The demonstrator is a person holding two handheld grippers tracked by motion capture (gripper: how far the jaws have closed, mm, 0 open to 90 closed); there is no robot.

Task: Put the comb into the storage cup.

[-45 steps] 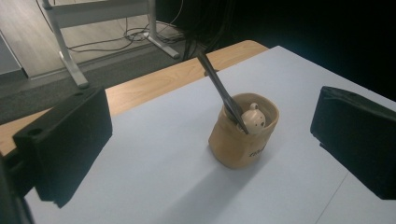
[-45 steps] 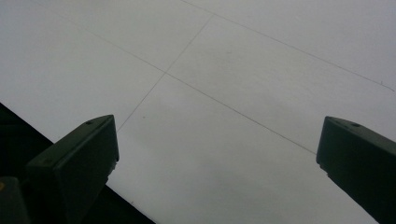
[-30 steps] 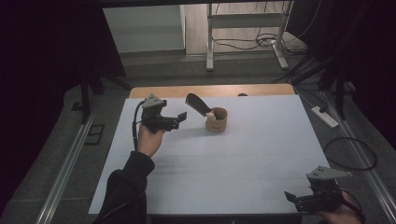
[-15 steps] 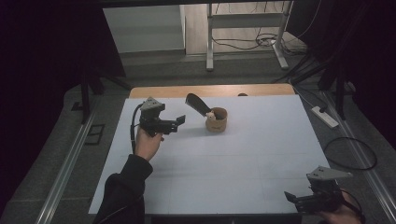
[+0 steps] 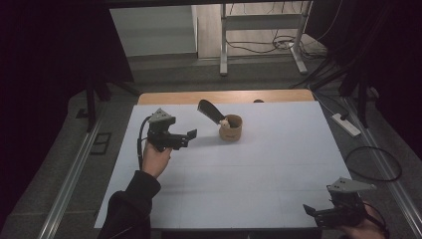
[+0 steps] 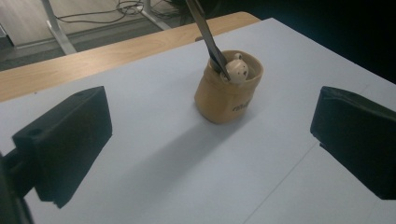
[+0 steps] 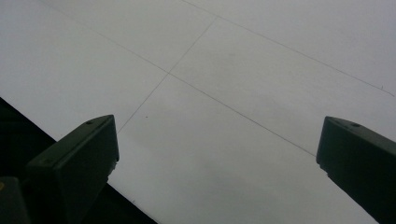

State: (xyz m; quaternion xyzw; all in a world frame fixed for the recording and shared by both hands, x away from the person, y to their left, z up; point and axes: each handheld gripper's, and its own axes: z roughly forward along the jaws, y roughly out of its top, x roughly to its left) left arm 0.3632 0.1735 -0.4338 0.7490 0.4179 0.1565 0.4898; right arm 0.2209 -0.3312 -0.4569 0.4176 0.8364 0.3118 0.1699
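A tan cup stands near the back middle of the white table. In it are a dark long-handled tool leaning to the left and a small cream figure. My left gripper hovers open to the left of the cup, its jaws aimed at it with nothing between them. My right gripper is open at the table's front right corner, over the bare table top.
The white table top has a wooden strip along its back edge. Behind it stand metal desk legs with cables on the floor. A power strip lies on the floor at the right.
My left gripper has drifted slightly toward the front and turned a little. The right gripper has stayed in place.
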